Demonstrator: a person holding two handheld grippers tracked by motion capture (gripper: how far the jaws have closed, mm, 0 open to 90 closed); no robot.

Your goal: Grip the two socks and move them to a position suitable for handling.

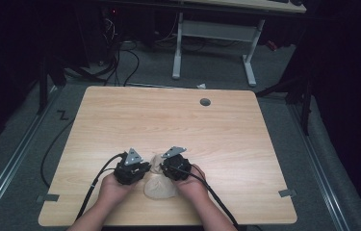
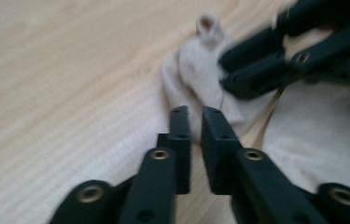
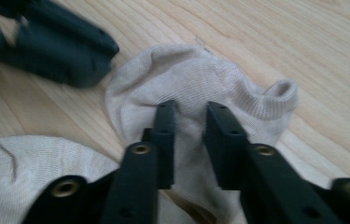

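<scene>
Two beige ankle socks are seen on a light wooden table, near its front edge, and all places here are given relative to the crumpled sock, the one lying farther from the person. In the high view this crumpled sock is found between the two grippers, while the second sock is laid flat just behind it, toward the person and between the two hands. The left gripper is held at the crumpled sock's left side, the right gripper at its right side, and both are brought close in to it. In the right gripper view, the right gripper is placed directly over the crumpled sock's body, its jaws set a little apart with fabric seen in the gap between them; whether the cloth is actually pinched cannot be told. The ribbed cuff opening is turned up just to the right of those jaws. In the left gripper view, the left gripper is aimed at the near edge of the crumpled sock, its jaws drawn almost together with only a narrow slit left open, and a fold of cloth is seen just beyond the tips; no grip on it can be confirmed.
</scene>
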